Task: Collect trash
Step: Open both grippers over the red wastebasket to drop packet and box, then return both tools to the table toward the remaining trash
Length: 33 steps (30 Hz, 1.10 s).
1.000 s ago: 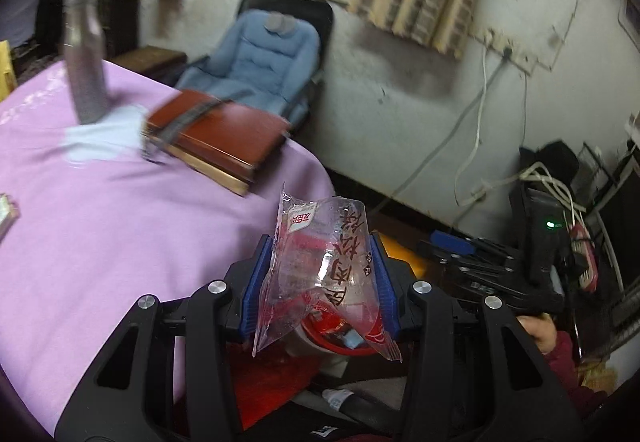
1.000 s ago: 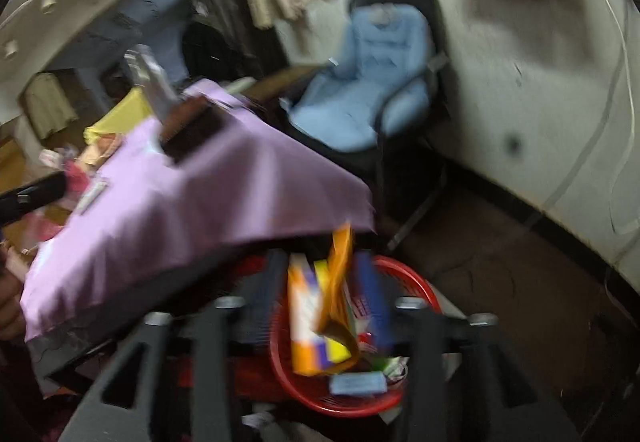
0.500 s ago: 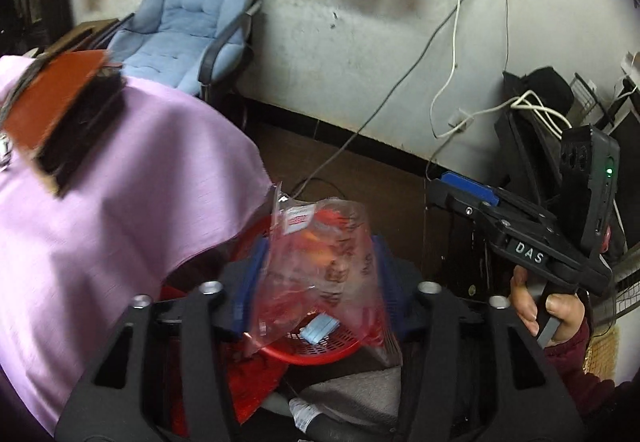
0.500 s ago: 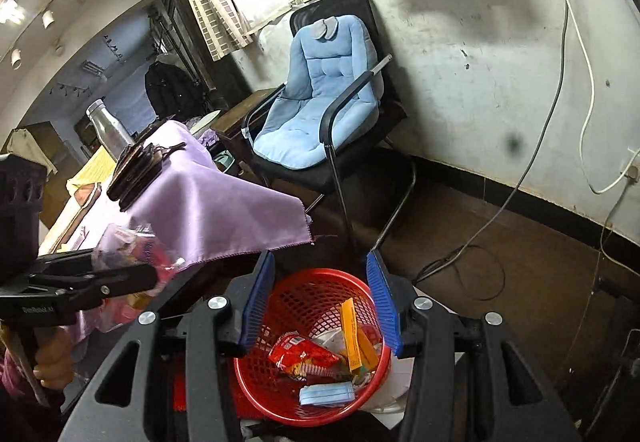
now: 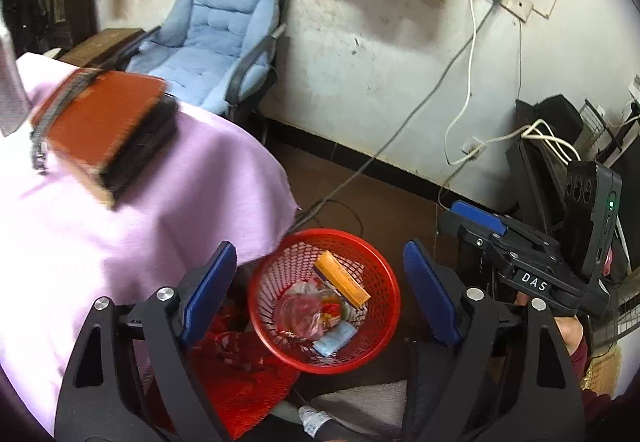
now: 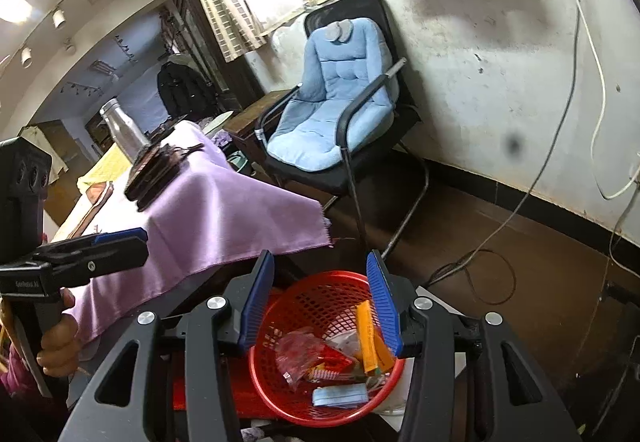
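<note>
Two grippers hover above the red basket (image 5: pixel 384 326) on the floor beside the table with the purple cloth (image 5: pixel 168 209). Left gripper (image 5: pixel 320 298): its jaws have just been opening and now stand wide apart, with nothing between them. The clear red-printed wrapper (image 5: pixel 300 314) lies inside the basket, next to an orange box (image 5: pixel 342 278) and a pale blue mask (image 5: pixel 334 338). Right gripper (image 6: pixel 320 302): fingers partly apart and empty, basket visible below them. A brown notebook (image 5: pixel 104 121) rests on the cloth.
</note>
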Tool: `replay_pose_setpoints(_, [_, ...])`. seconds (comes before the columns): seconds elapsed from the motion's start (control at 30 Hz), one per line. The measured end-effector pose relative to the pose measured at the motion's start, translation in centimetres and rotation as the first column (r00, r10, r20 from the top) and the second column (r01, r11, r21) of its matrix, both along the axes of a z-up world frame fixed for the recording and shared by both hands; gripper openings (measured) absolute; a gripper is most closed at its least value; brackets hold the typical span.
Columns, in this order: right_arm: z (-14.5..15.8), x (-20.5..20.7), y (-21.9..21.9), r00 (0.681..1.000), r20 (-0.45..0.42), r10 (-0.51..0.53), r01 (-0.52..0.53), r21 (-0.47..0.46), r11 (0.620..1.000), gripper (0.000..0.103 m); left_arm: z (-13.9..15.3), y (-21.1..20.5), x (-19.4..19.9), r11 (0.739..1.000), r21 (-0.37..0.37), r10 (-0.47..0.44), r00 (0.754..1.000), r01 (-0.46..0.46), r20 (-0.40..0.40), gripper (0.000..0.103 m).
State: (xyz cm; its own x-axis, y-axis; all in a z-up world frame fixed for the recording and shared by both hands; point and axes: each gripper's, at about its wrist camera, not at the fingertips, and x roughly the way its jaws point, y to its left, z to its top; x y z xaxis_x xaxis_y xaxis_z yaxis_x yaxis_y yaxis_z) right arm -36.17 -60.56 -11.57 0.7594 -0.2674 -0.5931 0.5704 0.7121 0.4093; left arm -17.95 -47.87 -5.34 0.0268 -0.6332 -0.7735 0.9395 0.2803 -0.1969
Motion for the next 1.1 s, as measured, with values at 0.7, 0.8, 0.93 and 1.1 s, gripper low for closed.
replay_pose_setpoints(0.7, [10.9,6.3,11.2,0.967,0.098,0.237,-0.212,-0.210,0.954,0.089,7.7,16.7,5.9,0.933,-0.228,0.302,0.951,-0.280,0.069,0.093])
replay_pose_setpoints(0.8, [12.3,8.0,13.4,0.952,0.099,0.290,-0.261,-0.238,0.936,0.093,8.3,20.3,7.4,0.909,-0.249,0.363,0.928,-0.334,0.079,0.095])
replay_pose_setpoints(0.93, [13.1,10.8,16.3,0.930,0.089,0.357,-0.326,-0.254,0.911,0.094,8.2,24.8,10.2,0.870,-0.249,0.456,0.887,-0.426,0.076,0.096])
replay_pose_setpoints(1.1, [13.0,16.0,19.8,0.892,0.040,0.451,-0.428,-0.252,0.868,0.094,7.5,30.4,15.3,0.798,-0.216,0.588,0.806,-0.562,0.074,0.096])
